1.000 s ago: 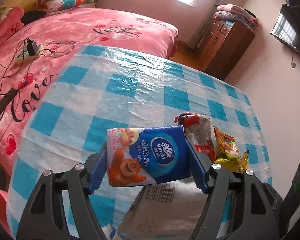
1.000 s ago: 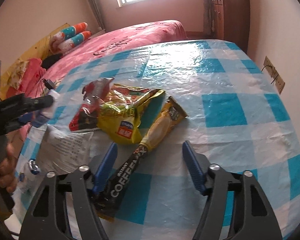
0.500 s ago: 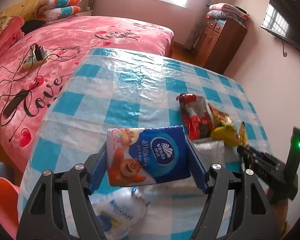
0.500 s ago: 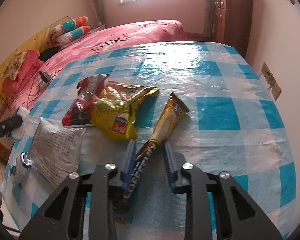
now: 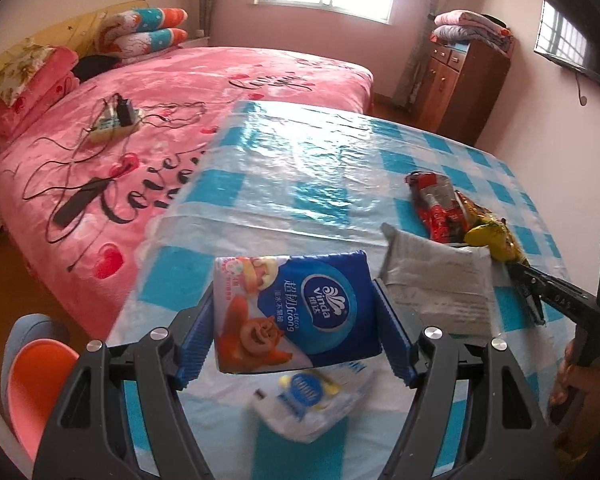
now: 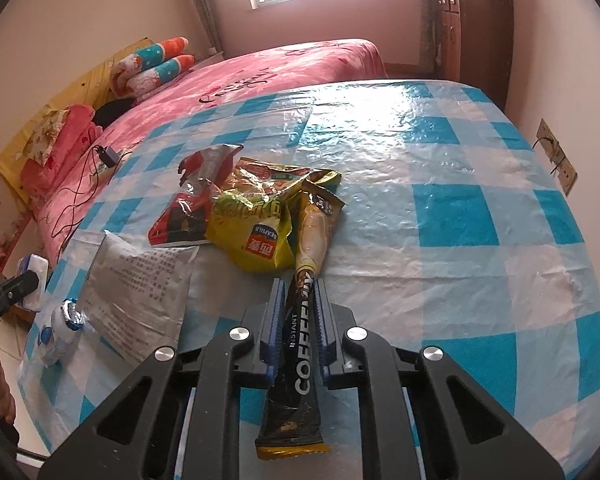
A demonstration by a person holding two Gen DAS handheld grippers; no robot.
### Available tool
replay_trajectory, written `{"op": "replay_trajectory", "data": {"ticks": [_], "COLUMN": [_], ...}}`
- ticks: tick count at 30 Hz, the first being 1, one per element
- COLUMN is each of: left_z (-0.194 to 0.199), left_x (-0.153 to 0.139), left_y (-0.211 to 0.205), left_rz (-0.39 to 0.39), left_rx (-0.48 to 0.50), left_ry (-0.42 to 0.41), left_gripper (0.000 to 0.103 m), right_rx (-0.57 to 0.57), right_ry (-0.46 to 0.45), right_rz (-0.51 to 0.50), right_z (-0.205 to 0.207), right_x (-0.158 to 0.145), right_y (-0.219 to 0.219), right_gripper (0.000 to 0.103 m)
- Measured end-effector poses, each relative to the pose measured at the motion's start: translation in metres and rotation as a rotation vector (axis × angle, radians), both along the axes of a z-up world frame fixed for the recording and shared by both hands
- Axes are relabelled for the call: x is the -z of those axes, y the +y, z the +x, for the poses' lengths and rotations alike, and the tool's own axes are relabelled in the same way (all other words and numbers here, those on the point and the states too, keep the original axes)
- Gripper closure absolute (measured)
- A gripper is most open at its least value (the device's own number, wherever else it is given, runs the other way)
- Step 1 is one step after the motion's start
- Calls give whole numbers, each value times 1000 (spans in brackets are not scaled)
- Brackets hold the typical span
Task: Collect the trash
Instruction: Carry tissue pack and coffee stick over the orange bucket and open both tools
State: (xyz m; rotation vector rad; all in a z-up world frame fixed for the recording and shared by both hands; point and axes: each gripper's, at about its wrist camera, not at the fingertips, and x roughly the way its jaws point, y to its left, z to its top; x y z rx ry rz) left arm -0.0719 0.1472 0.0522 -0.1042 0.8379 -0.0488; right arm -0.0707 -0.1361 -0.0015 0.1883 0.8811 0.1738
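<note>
The blue tissue pack (image 5: 296, 312) says "Vinda". The long coffee packet (image 6: 300, 344) says "INSTANT COFFEE". The pink bedspread (image 5: 172, 120) says "Love".

A blue tissue pack (image 5: 296, 312) is held at lower centre, a black instant coffee sachet (image 6: 306, 320) is pinched lengthwise, and crumpled red (image 6: 192, 200) and yellow (image 6: 256, 220) wrappers lie mid-frame.

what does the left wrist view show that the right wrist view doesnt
Only the left wrist view: the blue tissue pack face-on in the left hand-held gripper, the wall TV, an orange stool.

Only the right wrist view: the instant coffee sachet clamped in the right hand-held gripper, the wall socket.

Both: the checked tablecloth, grey mailer bag, red wrapper, yellow snack bag, pink bed.
</note>
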Motion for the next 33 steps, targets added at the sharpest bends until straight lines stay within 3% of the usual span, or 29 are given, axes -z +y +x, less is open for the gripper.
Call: {"op": "replay_trajectory", "data": {"ticks": [12,20,33], "left_z": [-28,-43,-67], "left_x": [-9,-7,-4], "left_y": [29,52,94], "left_rz": [81,91,121], "left_rx": [-63,-107,-184], "left_ry": [-44,-45,-54], "left_gripper": [30,30,30], "right_rx": [25,33,-61], "right_ry": [-78,-111,-146], "right_rz": [-11,10,38], "right_z": [-18,-27,-38], "right_x": [-10,-18,-47], "right_y": [11,16,59], "right_gripper": [92,92,93]}}
